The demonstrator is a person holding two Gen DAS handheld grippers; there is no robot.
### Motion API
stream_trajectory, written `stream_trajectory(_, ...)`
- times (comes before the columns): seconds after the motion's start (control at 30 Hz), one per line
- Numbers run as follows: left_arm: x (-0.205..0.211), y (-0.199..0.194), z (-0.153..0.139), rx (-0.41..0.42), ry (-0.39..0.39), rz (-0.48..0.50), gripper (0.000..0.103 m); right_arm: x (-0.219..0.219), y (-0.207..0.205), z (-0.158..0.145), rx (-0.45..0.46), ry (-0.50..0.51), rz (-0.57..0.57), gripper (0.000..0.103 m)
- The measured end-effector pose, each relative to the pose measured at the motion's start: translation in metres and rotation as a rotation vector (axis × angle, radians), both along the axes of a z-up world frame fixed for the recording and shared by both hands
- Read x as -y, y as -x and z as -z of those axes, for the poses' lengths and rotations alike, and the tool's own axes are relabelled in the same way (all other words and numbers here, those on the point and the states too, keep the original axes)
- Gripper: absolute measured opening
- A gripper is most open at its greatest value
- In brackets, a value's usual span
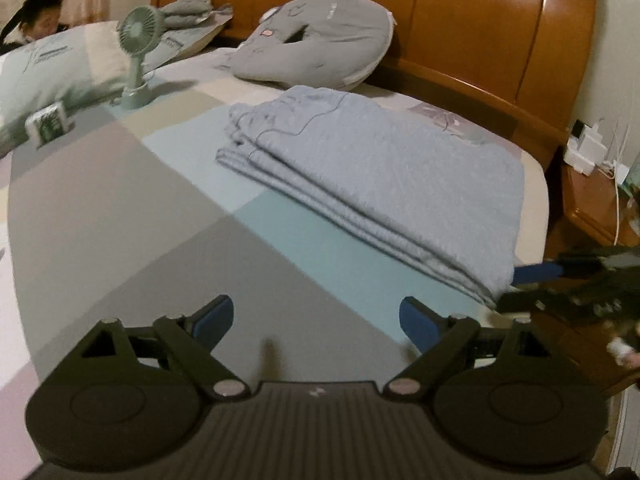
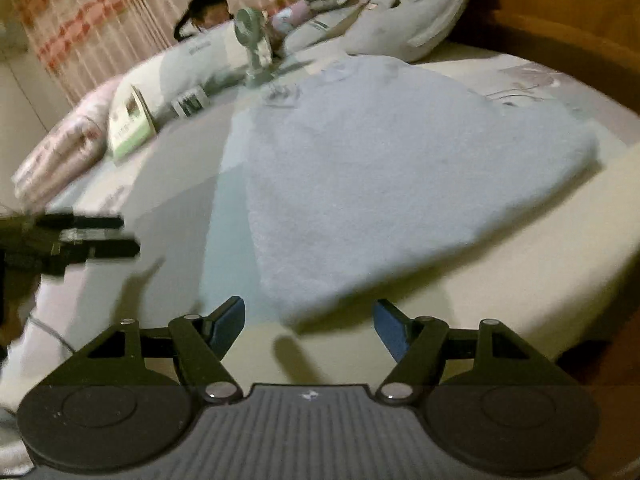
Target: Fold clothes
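The left gripper (image 1: 316, 320) is held wide open above the bed (image 1: 120, 208), with nothing between its blue pads (image 1: 214, 318). The right gripper (image 2: 308, 324) is also wide open and empty, just before a corner of the folded blue garment (image 2: 392, 168). The garment is laid flat near the bed's head end, by a grey pillow (image 1: 316, 48). A small green fan (image 1: 138, 60) is stood further along.

The bed (image 1: 120, 208) carries a patchwork sheet of grey, teal and cream. On it lie folded blue clothes (image 1: 384, 176), a grey pillow (image 1: 320, 40), a small fan (image 1: 138, 60), a long bolster (image 1: 52, 68) and a small box (image 1: 48, 124).
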State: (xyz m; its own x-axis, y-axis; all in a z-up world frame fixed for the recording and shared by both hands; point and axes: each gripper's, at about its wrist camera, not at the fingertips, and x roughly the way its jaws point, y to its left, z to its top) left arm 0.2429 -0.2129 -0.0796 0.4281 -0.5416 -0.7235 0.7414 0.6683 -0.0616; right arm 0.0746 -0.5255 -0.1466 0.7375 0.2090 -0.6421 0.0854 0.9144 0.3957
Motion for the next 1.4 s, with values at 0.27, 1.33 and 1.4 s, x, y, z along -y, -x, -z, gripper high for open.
stream_trajectory(0.27, -0.04, 0.008, -0.014, 0.034, 0.037, -0.073, 0.092, -0.039, -0.006, -0.026, 0.017, -0.008, -0.107, 0.078)
stream_trajectory(1.33, -0.071, 0.021, -0.004, 0.183, -0.058, -0.14, 0.1, -0.023, -0.21, -0.026, -0.083, 0.495, -0.073, 0.088)
stream_trajectory(1.4, -0.072, 0.021, -0.002, 0.191, -0.063, -0.131, 0.1, -0.031, -0.201, -0.02, -0.058, 0.514, -0.084, 0.09)
